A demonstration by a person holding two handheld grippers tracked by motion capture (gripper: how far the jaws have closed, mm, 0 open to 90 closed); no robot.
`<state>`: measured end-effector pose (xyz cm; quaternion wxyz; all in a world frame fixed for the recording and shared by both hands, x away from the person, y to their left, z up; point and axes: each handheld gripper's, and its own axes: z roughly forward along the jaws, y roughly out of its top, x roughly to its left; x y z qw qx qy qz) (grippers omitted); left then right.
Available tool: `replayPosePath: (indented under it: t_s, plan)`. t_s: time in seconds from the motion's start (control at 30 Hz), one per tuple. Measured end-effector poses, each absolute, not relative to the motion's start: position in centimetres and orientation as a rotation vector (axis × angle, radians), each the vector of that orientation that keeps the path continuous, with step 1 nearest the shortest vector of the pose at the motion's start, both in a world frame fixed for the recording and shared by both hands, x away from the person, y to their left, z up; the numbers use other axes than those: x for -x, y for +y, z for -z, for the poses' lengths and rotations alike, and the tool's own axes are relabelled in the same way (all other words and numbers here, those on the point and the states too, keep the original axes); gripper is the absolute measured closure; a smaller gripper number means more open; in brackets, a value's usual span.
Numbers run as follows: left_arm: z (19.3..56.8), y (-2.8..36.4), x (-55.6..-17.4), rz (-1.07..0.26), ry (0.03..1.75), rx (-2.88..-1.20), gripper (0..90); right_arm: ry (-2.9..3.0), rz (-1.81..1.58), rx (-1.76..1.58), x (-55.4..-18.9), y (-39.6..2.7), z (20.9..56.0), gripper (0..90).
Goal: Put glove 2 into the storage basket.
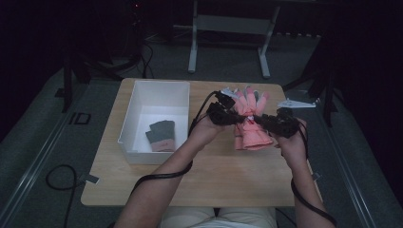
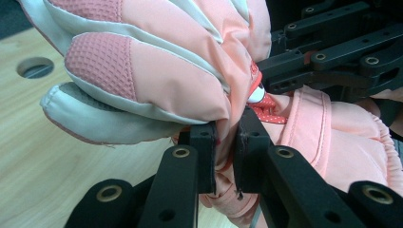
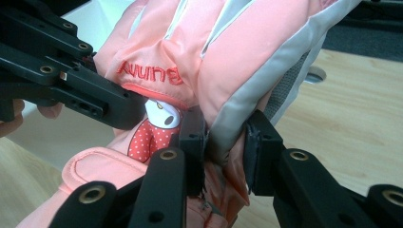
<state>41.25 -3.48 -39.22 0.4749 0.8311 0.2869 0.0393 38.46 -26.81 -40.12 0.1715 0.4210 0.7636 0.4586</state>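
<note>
A pale wooden table (image 1: 214,180) stood in a dim room on grey floor, with a white frame (image 1: 228,23) beyond it. A white bin (image 1: 142,95) on the table's left held what looked like dark gloves (image 1: 161,135). Above the table, right of the bin, hung a pink glove (image 1: 249,130), pinched from both sides. The left gripper (image 2: 227,147) was clamped shut on its edge fabric; the right gripper (image 3: 225,152), slightly wider, gripped a grey-trimmed fold. The right gripper view alone showed the glove's embroidered lettering and a dotted patch; the left gripper view showed a hole (image 2: 34,67) in the table.
</note>
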Motion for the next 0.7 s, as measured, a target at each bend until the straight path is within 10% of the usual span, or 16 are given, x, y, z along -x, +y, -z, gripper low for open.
replayPosePath:
  t_s: [0.7]
  plan:
    - [33.8, 3.8, -40.1, -0.180, 0.737, -2.002, 80.3, 2.169, -1.366, -1.068, -38.7, -20.0, 35.0, 72.3]
